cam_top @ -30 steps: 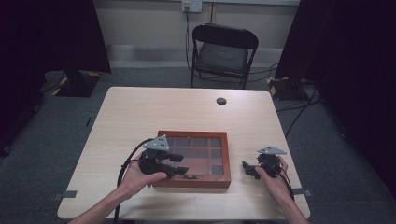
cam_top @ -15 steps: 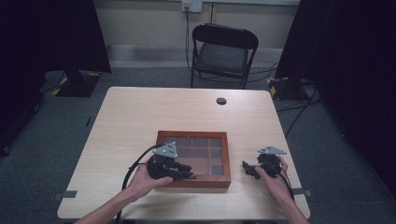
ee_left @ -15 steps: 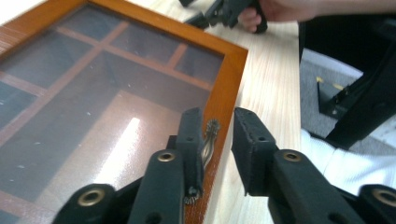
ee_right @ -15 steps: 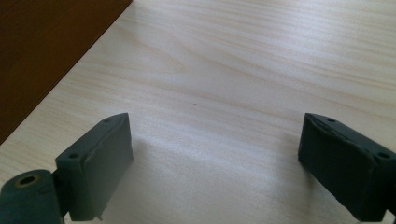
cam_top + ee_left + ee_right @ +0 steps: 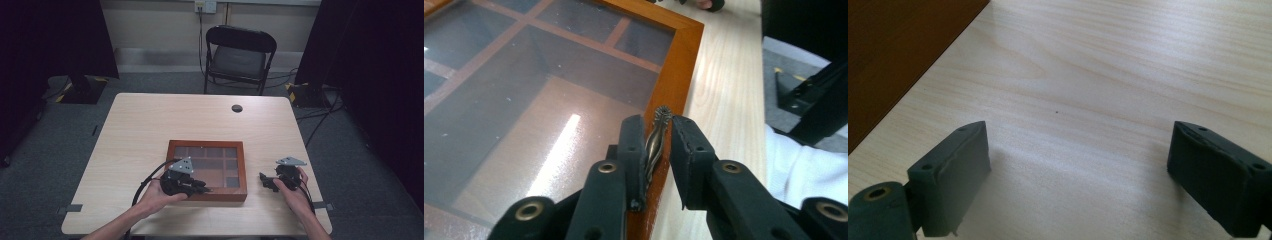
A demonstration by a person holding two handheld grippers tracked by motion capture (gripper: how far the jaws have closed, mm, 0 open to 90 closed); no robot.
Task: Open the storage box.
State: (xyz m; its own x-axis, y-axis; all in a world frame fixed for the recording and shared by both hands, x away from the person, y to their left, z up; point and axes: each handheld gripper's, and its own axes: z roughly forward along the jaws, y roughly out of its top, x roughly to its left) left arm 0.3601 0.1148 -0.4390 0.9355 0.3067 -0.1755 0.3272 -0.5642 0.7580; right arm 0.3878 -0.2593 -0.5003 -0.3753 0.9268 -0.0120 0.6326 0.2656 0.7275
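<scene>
My left gripper (image 5: 658, 150), jaws just closing, pinches the small twisted brass handle (image 5: 655, 142) on the glass-lidded wooden box (image 5: 684, 65); lid seems light, glass fragile. Right gripper (image 5: 1078, 165) gapes.

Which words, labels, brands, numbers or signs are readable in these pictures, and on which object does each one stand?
None: no readable text stands on the wooden box, its brass handle, the table, the chair, the left gripper or the right gripper.
Yellow-black hazard tape on the floor bears stripes, no words.
</scene>
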